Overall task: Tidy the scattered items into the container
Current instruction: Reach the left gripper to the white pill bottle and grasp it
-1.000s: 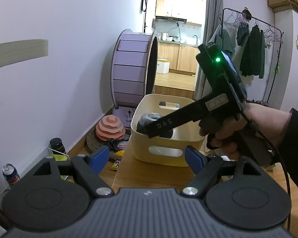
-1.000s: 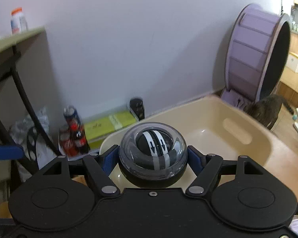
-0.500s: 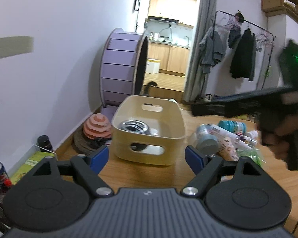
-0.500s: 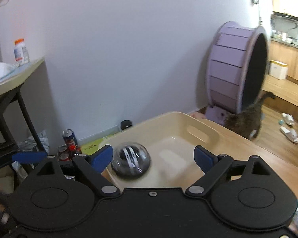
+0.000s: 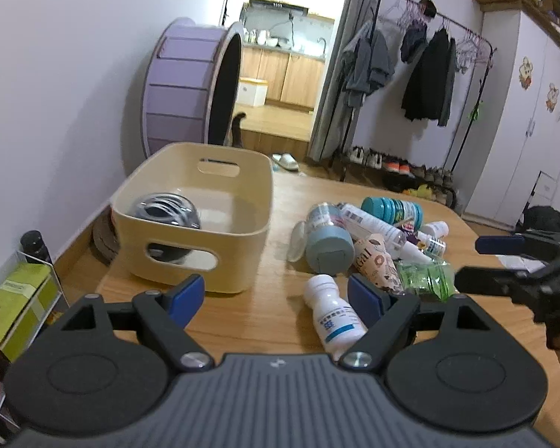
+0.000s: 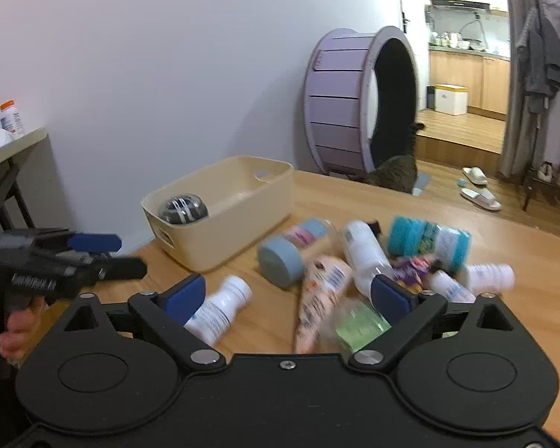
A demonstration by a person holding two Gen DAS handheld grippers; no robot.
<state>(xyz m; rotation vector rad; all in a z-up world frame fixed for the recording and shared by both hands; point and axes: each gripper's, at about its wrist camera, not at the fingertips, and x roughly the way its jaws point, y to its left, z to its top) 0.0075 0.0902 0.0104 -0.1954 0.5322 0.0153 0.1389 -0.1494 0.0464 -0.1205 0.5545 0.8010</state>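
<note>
Cream container (image 5: 190,224) sitting at table's left, gyro ball (image 5: 164,211) resting inside near front wall, so one item is likely done. Left gripper (image 5: 276,295) hovering with jaws spread wide, holding nothing, white pill bottle (image 5: 334,317) lying between its fingers, probably next pick. Right gripper (image 6: 287,295) also gaping, carrying nothing, hanging over scattered pile (image 6: 369,257) beside container, waiting to be cleared.

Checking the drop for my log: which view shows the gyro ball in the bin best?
The left wrist view: the gyro ball is large and sharp in the beige bin's near-left corner, also visible through the handle slot. The right wrist view shows it smaller and farther away, peeking over the rim.
</note>
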